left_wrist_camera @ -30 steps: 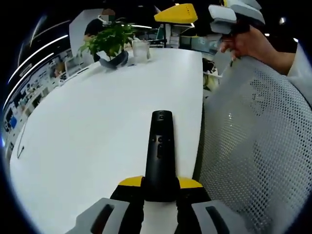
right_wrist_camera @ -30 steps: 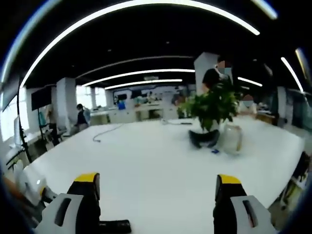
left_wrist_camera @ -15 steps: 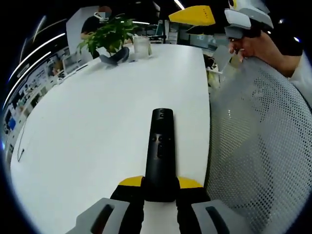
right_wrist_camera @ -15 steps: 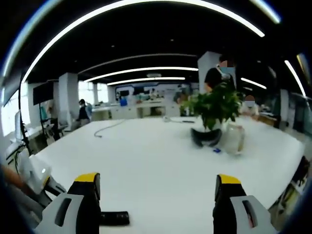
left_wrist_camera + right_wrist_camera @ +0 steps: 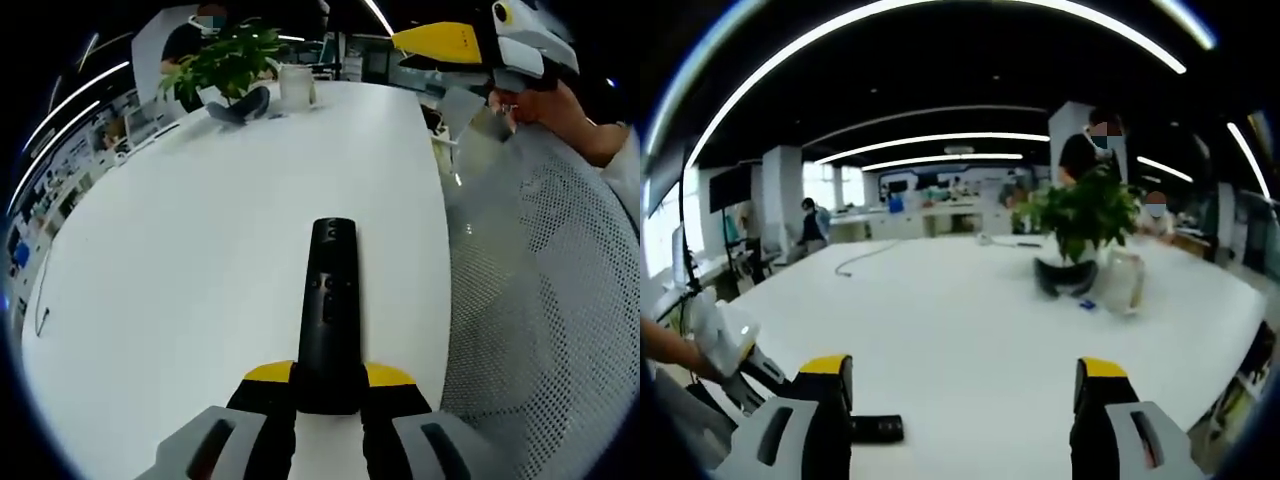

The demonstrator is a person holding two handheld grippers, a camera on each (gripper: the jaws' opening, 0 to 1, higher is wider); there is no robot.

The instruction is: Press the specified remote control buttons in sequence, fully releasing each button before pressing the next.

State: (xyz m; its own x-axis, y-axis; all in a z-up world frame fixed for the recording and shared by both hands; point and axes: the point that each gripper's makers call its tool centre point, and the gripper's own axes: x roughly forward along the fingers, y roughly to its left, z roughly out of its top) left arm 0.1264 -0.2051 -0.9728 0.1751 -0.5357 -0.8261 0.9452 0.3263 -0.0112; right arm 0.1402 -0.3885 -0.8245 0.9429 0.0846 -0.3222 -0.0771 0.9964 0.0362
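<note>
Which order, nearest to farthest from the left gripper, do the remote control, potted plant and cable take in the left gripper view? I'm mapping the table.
1. Remote control: clamped in the left gripper.
2. Cable: table's left edge.
3. Potted plant: far end, upper left.

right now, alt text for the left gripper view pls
The left gripper grips the near end of a black remote control above a white table. A potted plant stands at the far end, a mesh chair back is at right, and the right gripper is upper right.
</note>
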